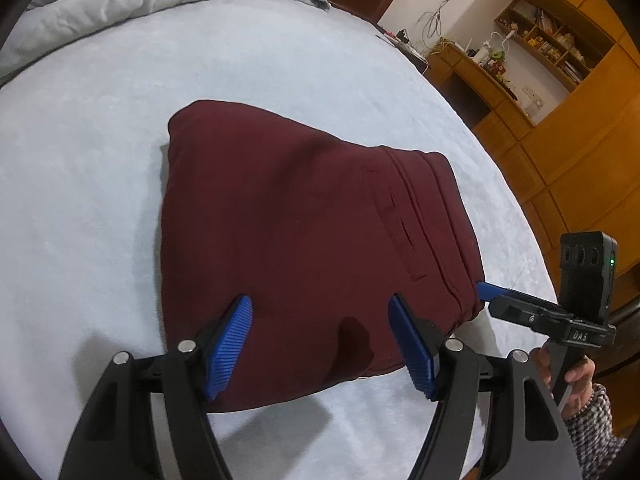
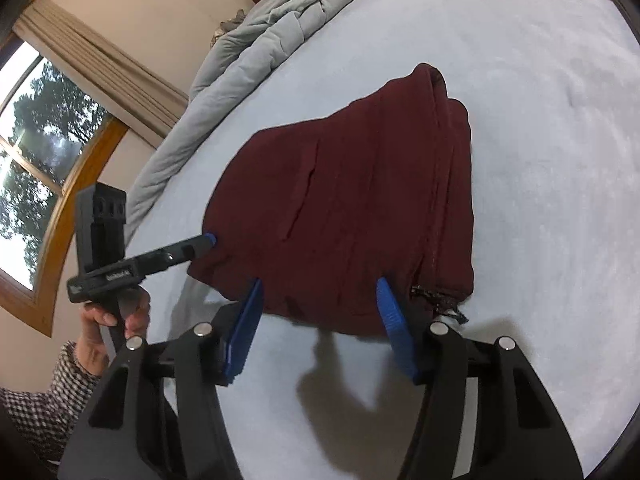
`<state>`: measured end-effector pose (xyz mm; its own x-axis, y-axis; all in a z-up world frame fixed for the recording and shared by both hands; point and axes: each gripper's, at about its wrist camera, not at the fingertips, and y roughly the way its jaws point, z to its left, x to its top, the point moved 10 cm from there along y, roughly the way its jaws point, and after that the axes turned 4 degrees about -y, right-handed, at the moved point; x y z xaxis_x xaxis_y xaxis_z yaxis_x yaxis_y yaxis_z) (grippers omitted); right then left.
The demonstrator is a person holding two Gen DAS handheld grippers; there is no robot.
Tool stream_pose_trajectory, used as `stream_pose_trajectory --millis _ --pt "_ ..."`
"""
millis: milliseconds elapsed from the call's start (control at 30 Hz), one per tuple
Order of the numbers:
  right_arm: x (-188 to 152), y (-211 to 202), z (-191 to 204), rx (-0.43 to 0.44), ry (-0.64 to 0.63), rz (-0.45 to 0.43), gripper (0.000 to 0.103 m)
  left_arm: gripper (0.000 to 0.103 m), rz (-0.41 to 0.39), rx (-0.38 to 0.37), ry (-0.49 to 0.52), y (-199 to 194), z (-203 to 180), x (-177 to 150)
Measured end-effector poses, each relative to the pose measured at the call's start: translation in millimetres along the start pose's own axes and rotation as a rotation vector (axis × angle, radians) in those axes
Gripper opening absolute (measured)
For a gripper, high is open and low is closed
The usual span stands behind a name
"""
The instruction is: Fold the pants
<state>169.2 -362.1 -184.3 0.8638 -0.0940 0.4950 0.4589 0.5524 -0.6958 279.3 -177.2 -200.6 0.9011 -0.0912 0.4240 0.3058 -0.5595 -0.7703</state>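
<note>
The maroon pants lie folded in a compact stack mid-bed. Left hand-held gripper hovers spread wide at their near edge; right hand-held gripper likewise gapes wide, its body marked "DAS"

Your left gripper is matte black plastic with two ribbed blue pads and round silver screw heads on its linkage arms. Your right gripper matches it; seen from the left wrist, it carries a black box with a green light and white lettering. Your right hand shows bare skin above a black-and-white checked sleeve.
</note>
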Motion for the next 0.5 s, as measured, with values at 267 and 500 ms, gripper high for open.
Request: stream_pose_trajectory --millis 267,500 --pt "22.1 -37.8 33.2 -0.085 -0.034 -0.103 0.093 0.095 -0.066 0.134 0.013 -24.0 -11.9 3.8" --pt "16.6 -74.0 46.8 -0.323 -0.092 -0.132 0.100 0.099 -0.131 0.214 -0.019 -60.0 -17.2 -6.2"
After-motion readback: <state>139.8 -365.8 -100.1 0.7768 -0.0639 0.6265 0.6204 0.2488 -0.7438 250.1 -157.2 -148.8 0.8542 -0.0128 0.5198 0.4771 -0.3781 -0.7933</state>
